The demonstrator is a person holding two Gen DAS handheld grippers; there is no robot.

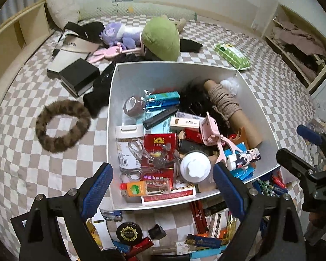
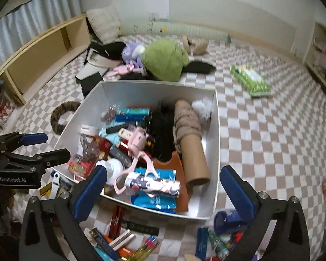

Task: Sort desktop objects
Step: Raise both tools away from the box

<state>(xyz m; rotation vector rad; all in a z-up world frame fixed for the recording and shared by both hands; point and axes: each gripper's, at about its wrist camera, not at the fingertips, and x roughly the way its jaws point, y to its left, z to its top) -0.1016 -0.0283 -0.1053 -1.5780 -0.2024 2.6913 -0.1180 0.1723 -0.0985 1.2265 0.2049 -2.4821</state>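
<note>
Two grippers above the sorting box.
We see our left gripper (image 1: 163, 187) and right gripper (image 2: 163, 192) gaping wide, empty (both over the white box (image 2: 215, 152)).

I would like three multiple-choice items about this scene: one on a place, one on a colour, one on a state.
1. Where does the cardboard tube wound with rope lie?
A. inside the white box
B. on the checked bedspread
C. on the wooden shelf

2. What colour is the plush hat behind the white box?
A. red
B. green
C. blue

3. How do the right gripper jaws stand?
A. shut on a lighter
B. shut on nothing
C. open, holding nothing

Answers:
1 A, the tube lies within the box walls.
2 B, the hat is plainly green.
3 C, both blue pads stand wide apart with nothing pressed between them.
</note>
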